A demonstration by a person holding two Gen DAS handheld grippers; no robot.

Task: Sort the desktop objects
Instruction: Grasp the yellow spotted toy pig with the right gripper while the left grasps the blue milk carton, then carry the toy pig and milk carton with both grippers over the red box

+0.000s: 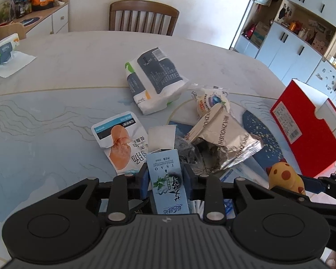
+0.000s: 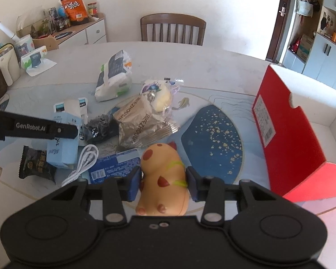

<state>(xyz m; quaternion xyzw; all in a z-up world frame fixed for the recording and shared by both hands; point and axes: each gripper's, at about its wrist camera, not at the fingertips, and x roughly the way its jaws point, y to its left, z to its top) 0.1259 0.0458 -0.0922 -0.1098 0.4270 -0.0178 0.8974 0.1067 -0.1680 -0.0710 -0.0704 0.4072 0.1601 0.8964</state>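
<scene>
My left gripper is shut on a light blue carton with an open top flap, held above the table. In the right wrist view the same carton shows with the left gripper's arm across it. My right gripper is shut on a yellow spotted animal toy, which also shows at the right in the left wrist view. A silver snack bag, a wrapped bun and a white tissue pack lie in the middle of the table.
A red open box stands at the right. A white cable, a dark snack packet, a blue flat box and a black crumpled wrapper lie near the front. A chair stands behind the table.
</scene>
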